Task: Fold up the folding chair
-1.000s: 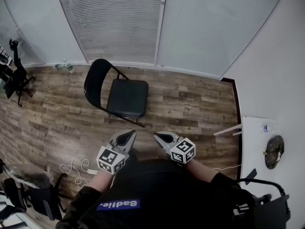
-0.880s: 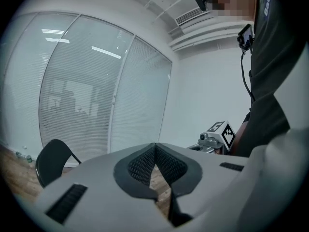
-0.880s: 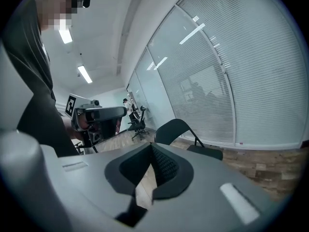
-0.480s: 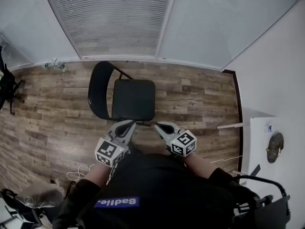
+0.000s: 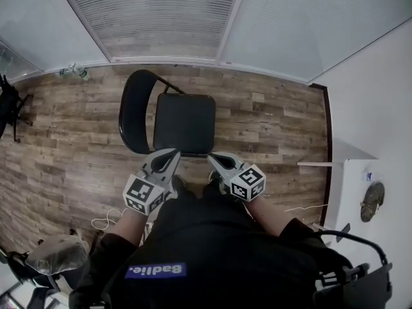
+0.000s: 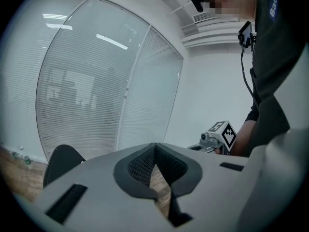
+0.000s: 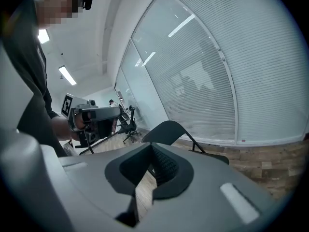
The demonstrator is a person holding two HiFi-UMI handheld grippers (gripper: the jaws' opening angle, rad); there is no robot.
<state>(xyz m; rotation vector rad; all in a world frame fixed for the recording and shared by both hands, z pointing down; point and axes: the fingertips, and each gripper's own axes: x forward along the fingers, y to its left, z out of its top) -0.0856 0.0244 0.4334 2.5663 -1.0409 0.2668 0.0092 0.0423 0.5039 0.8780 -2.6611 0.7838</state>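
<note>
A black folding chair stands unfolded on the wood floor, its seat (image 5: 184, 122) in the middle of the head view and its curved backrest (image 5: 131, 111) to the left. My left gripper (image 5: 172, 153) and right gripper (image 5: 212, 158) hover side by side just short of the seat's near edge, both shut with nothing between the jaws. In the left gripper view, my left gripper (image 6: 154, 147) shows the backrest (image 6: 59, 161) low at the left. In the right gripper view, my right gripper (image 7: 152, 148) has the backrest (image 7: 168, 131) and seat (image 7: 215, 158) just beyond it.
Blind-covered windows (image 5: 161, 18) run behind the chair. An office chair (image 5: 9, 103) stands at the far left, a bottle (image 5: 71, 72) by the window wall, a white table (image 5: 360, 182) at the right, and a white cable (image 5: 105, 222) lies on the floor near my feet.
The chair has come closer in the head view; both grippers have moved forward from well short of it to its seat's near edge. Both jaws stay shut.
</note>
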